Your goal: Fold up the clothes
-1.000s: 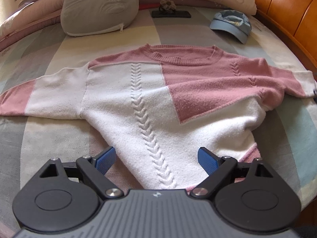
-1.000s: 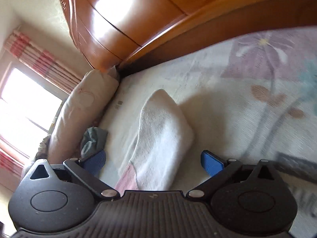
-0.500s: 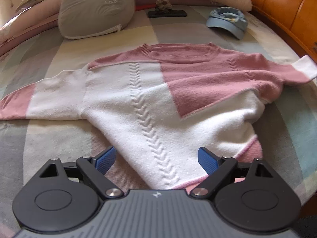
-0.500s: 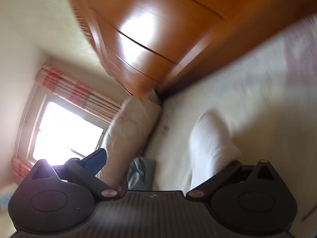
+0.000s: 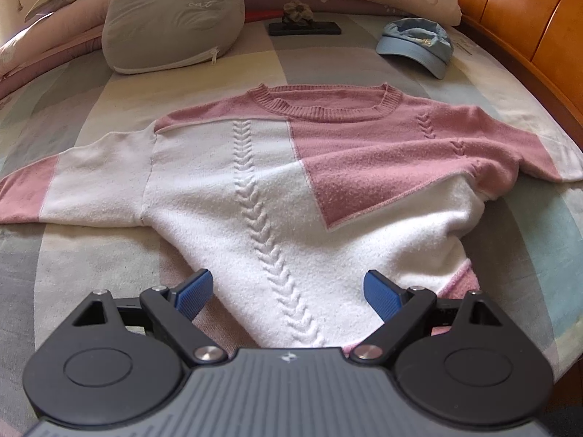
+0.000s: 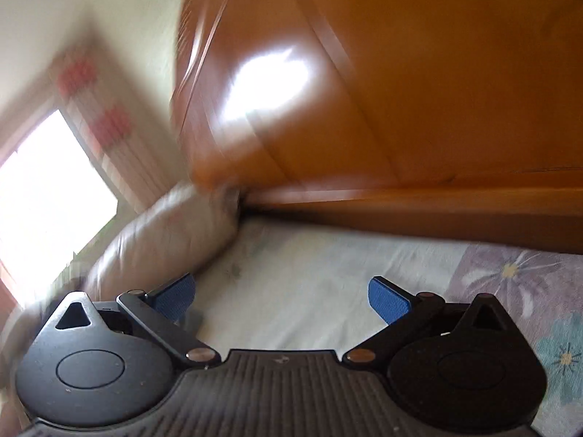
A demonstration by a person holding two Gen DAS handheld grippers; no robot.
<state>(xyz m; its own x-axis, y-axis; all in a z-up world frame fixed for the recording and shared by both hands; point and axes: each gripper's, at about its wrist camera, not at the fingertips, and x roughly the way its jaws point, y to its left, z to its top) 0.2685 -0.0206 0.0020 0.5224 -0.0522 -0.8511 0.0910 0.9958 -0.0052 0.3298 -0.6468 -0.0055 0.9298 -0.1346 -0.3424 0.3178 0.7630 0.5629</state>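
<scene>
A bedroom: a bed [image 5: 73, 116] in pastel check, with a wooden headboard [image 6: 419, 91] along its right side. The pink-and-white sweater [image 5: 277, 196] lies face up and flat in the bed's middle, both sleeves spread, hem nearest the camera; no fold looks made yet, so all folding remains. The left gripper [image 5: 288, 293] hovers over the hem, jaws spread, empty. The right gripper [image 6: 280, 296], jaws also spread, holds nothing. The cap [image 5: 419, 43], cushion [image 5: 171, 18] and dark slab [image 5: 306, 28] sit well beyond the collar; bare bedding flanks both sleeves.

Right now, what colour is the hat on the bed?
The hat is light blue. It shows best in the left wrist view, beyond the sweater.
</scene>
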